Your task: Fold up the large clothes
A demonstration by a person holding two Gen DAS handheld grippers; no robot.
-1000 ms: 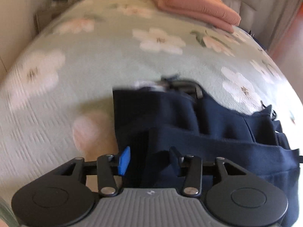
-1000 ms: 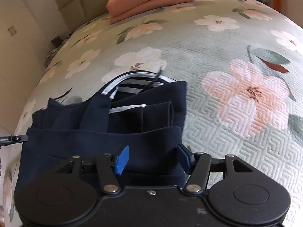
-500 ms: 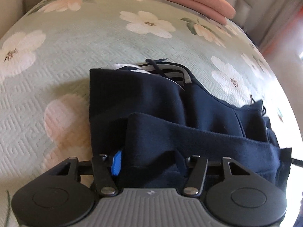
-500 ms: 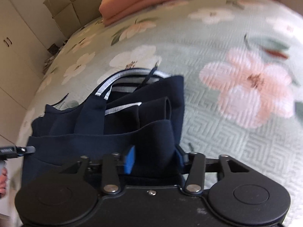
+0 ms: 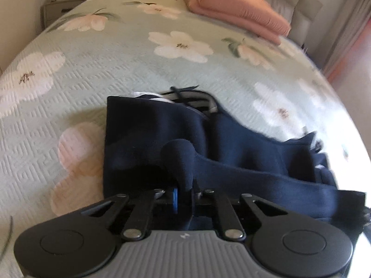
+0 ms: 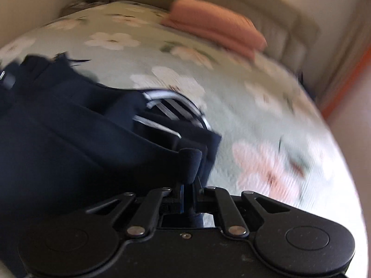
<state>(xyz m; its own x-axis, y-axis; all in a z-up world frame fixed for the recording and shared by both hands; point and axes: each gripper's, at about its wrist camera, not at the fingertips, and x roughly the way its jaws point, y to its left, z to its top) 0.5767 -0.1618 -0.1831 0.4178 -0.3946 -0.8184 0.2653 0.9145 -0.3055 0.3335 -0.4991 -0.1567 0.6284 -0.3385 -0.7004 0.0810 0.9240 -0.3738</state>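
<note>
Bedside cabinet at upper left of the left wrist view, beside the floral bedspread. Navy garment, partly folded, lying mid-frame on the bed, striped neckline showing at its far edge. Left claw at lower centre, closing, now pinched on a bunched ridge of the navy cloth where half a second ago the fingers stood wide astride the near hem. Folded pink blanket at upper right, well apart.

In the right wrist view, same garment filling the left half, stripes at centre. Right claw at lower centre, likewise closing onto a nub of fabric at the garment's right near corner; open a moment earlier. Frame blurred and tilted compared with before.

Both near corners gripped: likely ready to lift and carry the hem toward the neckline for the next fold.
</note>
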